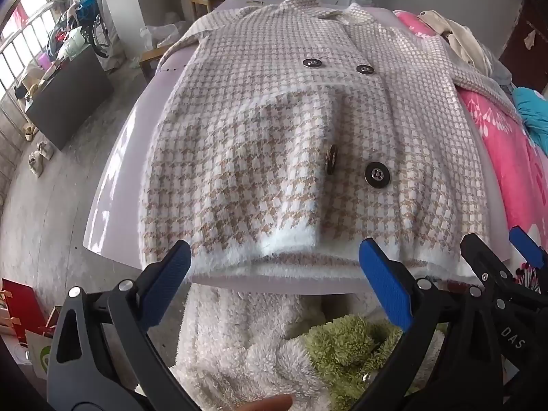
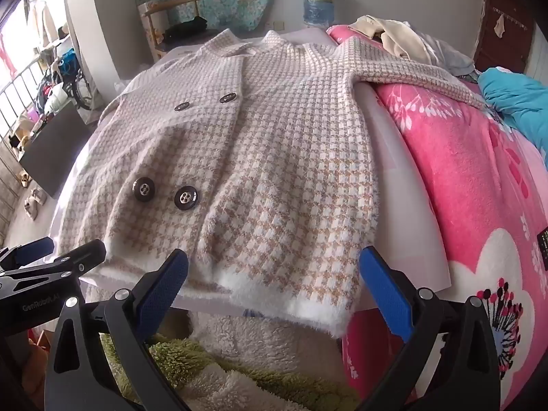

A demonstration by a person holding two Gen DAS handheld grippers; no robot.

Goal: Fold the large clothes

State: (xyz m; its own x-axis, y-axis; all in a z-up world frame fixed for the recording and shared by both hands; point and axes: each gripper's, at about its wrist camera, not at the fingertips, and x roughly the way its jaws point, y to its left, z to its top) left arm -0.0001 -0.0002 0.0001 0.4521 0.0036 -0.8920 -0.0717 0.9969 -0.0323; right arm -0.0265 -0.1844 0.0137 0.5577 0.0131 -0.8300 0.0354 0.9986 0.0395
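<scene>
A beige and white houndstooth knit jacket [image 1: 274, 130] with dark round buttons [image 1: 377, 174] lies front up on a white board [image 1: 113, 185], hem toward me, collar far. It also shows in the right wrist view [image 2: 274, 157], its right sleeve [image 2: 411, 68] stretched over a pink blanket. My left gripper [image 1: 274, 284] is open and empty, just short of the left part of the white hem. My right gripper [image 2: 274, 287] is open and empty at the hem's right part. Each gripper shows in the other's view, the right [image 1: 496, 267] and the left [image 2: 68, 260].
A pink floral blanket [image 2: 479, 205] covers the bed at right, with a teal cloth [image 2: 513, 102] and cream clothes [image 2: 394, 37] on it. A white and green fluffy garment [image 1: 274, 342] hangs below the board's near edge. A chair [image 2: 171, 24], water bottle [image 2: 318, 3] and clutter stand beyond.
</scene>
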